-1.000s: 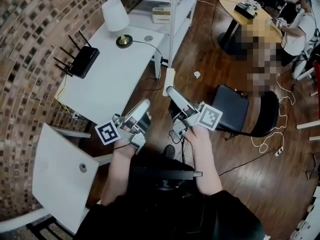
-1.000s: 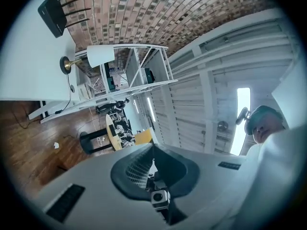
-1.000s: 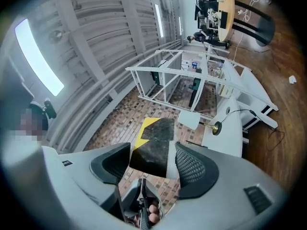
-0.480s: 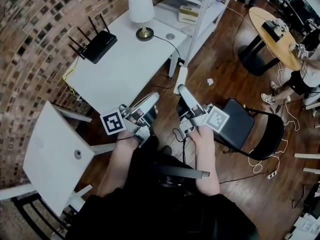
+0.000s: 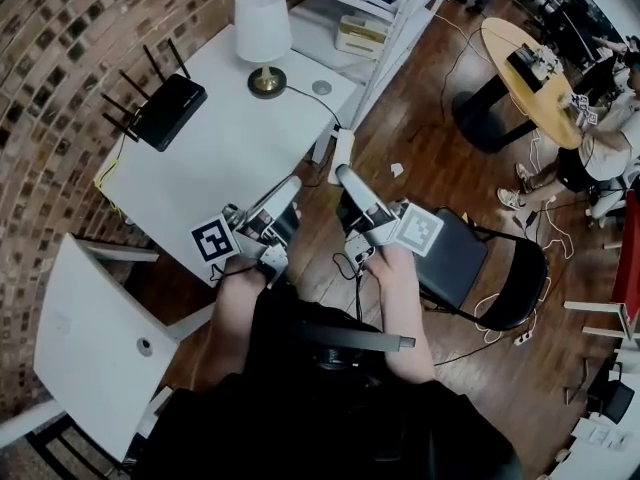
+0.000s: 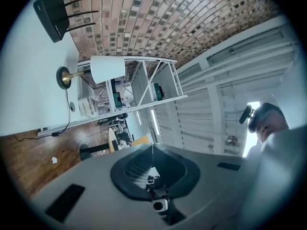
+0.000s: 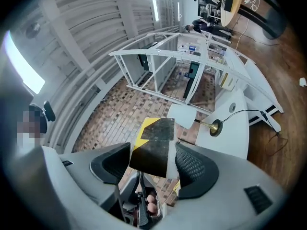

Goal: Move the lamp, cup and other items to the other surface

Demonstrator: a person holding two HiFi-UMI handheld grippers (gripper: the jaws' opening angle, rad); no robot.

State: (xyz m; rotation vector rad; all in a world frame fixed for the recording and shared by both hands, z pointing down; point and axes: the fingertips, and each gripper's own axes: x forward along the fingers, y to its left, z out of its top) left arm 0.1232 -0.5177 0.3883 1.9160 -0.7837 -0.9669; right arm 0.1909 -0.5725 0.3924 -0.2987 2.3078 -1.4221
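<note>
1. Right gripper view: your right gripper (image 7: 152, 149) has its jaws spread wide. A flat black-and-yellow block (image 7: 149, 164) fills the gap and both pads sit against its sides, so it reads as clamped on the block.
2. Left gripper view: your left gripper (image 6: 152, 150) is clenched, pads meeting on a thin seam with nothing between them.
3. Head view: both grippers are out in front of you, side by side and apart, tips aimed toward the white table (image 5: 230, 153). The left one overlaps the table's near corner. The right one is over the wood floor (image 5: 430, 178).
4. The lamp (image 5: 262, 36) stands upright at the table's far end, white shade over a brass base, well apart from both grippers. Its cord (image 5: 310, 98) runs off the table edge near a small round disc (image 5: 321, 87).
5. The black router (image 5: 165, 110) lies left of the lamp, not touching it, with its antennas toward the brick wall (image 5: 60, 68).
6. A white shelf unit (image 5: 395, 13) stands just beyond the table's far right corner. A black chair (image 5: 460, 258) is just right of your right hand.
7. A second white surface (image 5: 90, 328) sits at your lower left, near the table.
</note>
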